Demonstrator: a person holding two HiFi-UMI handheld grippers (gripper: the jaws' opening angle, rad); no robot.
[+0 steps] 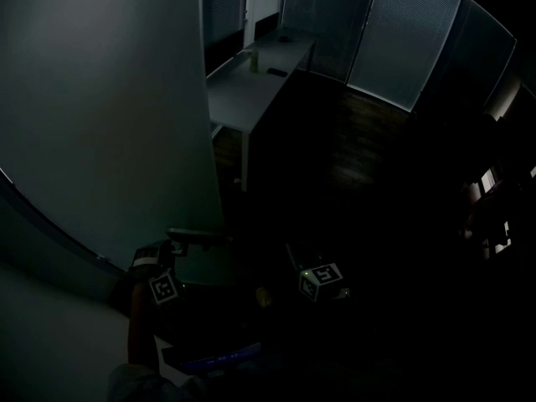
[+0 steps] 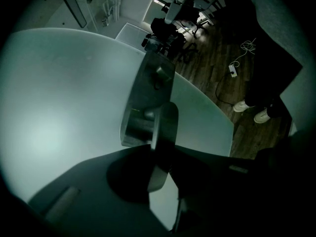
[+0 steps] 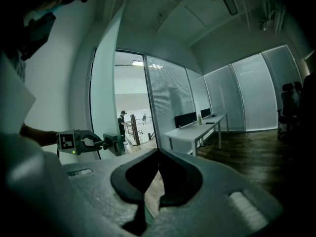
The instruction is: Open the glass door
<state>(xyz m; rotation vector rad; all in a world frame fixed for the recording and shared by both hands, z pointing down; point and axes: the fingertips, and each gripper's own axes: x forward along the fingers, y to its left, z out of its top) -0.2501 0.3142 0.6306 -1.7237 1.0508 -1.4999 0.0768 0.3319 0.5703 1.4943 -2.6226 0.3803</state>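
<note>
Currently the left tool [image 2: 162, 154] is clamped on the handle [image 2: 165, 122] of the frosted door [image 1: 100, 99]. I judge this grip is there to swing the panel, which looks partly open with its free edge toward the room. The right tool [image 3: 159, 151] is closed on nothing and sits low, apart from the door. The room is dim: dark wood floor [image 1: 352, 157], white counter [image 1: 251, 78], blinds [image 1: 402, 40].
</note>
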